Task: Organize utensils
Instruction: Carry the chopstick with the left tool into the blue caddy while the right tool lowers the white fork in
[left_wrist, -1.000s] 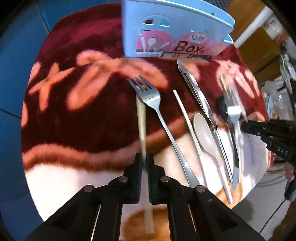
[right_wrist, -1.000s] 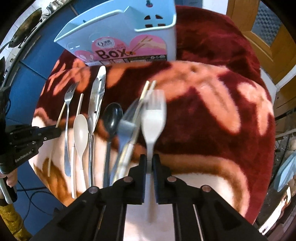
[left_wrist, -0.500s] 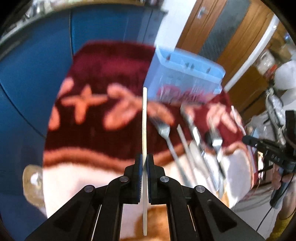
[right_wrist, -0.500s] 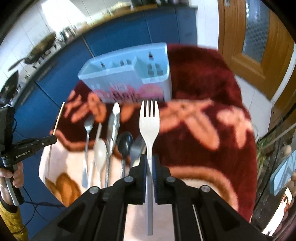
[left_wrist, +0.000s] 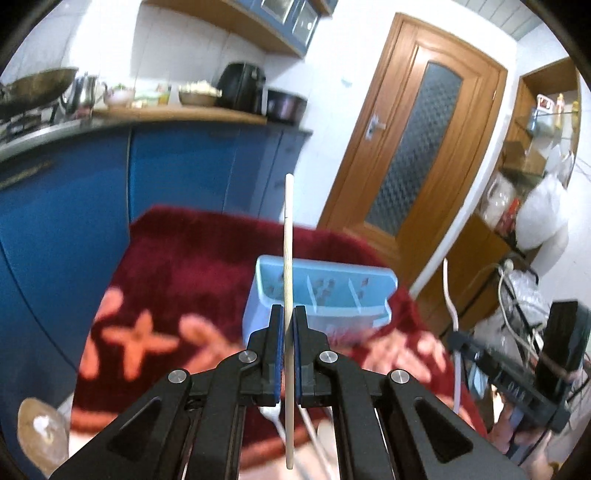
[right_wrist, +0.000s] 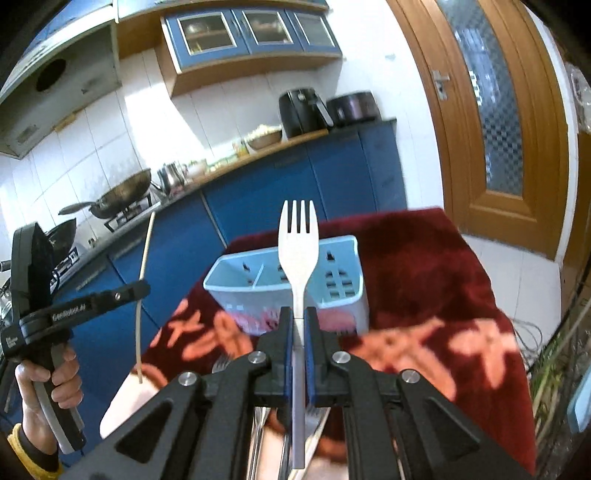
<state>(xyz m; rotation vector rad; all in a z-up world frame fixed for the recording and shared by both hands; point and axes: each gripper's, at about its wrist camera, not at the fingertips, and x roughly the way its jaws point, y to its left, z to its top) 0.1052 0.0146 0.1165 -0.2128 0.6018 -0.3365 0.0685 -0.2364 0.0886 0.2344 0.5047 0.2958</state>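
My left gripper (left_wrist: 289, 314) is shut on a pale wooden chopstick (left_wrist: 288, 236) and holds it upright in the air, in line with the left end of the light blue utensil box (left_wrist: 321, 291). My right gripper (right_wrist: 299, 317) is shut on a white plastic fork (right_wrist: 298, 240), tines up, in front of the same box (right_wrist: 288, 280). The box stands on a dark red flowered blanket (right_wrist: 424, 280) and has several open compartments. The left gripper with its chopstick (right_wrist: 142, 291) also shows at the left of the right wrist view.
More utensils lie on the blanket under my grippers, mostly hidden (right_wrist: 221, 363). Blue kitchen cabinets (left_wrist: 184, 173) run behind the table. A wooden door (right_wrist: 491, 122) is at the right. Shelves with bags and cables (left_wrist: 524, 236) stand far right.
Both grippers have lifted their utensils off the blanket and tipped them upright. The views have swung up from the table to the box and the kitchen behind.
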